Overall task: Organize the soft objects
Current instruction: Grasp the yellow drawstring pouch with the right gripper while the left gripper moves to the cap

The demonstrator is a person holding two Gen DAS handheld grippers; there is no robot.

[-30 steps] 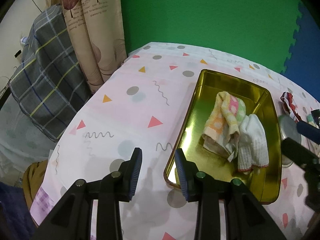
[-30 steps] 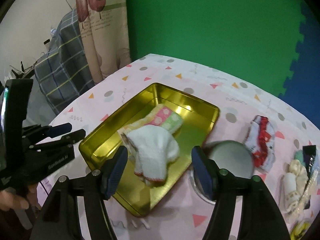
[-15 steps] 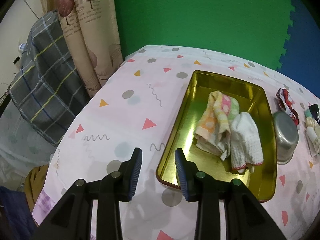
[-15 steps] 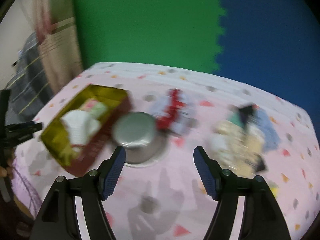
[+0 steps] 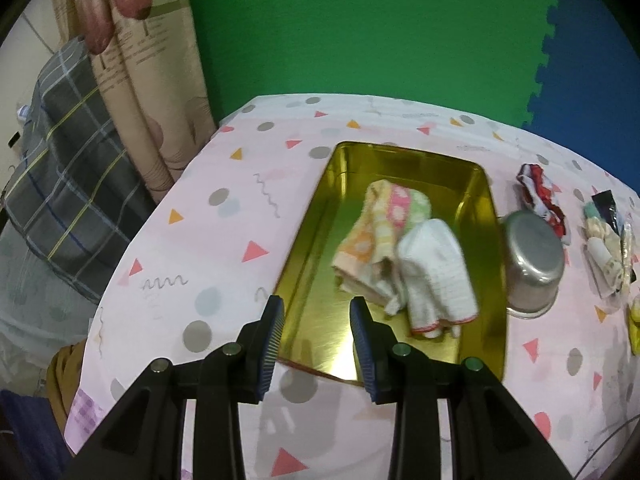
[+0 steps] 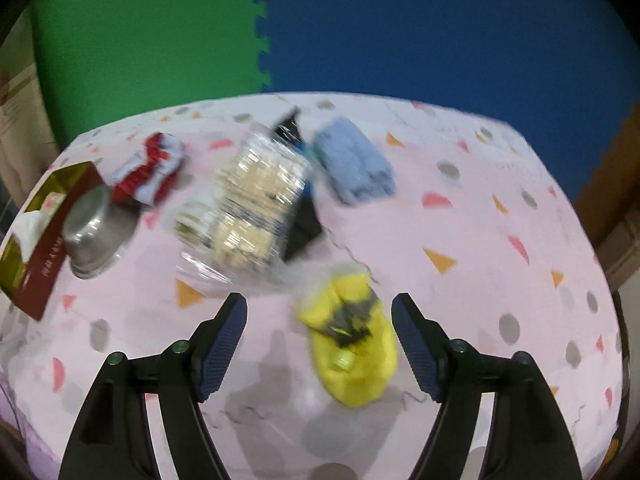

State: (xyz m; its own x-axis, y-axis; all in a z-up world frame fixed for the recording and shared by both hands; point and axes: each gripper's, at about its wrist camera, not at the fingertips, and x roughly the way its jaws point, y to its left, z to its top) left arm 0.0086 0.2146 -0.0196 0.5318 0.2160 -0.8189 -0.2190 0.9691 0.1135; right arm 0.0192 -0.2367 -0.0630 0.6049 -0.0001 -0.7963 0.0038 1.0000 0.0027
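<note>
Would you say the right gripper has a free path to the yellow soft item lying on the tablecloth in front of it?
Probably yes. The right gripper is open and empty, and the yellow soft item lies between its fingers in the right wrist view, apart from the plastic-wrapped bundle. Blur hides its exact height.

left gripper [image 5: 317, 346] jaws part-open (empty); right gripper [image 6: 319, 346] jaws spread wide.

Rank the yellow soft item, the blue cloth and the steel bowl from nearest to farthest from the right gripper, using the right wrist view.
From the right gripper:
1. Yellow soft item, lying between the fingers, toward the right one.
2. Steel bowl, off to the left beside the gold tray.
3. Blue cloth, farther back, slightly right of centre.
</note>
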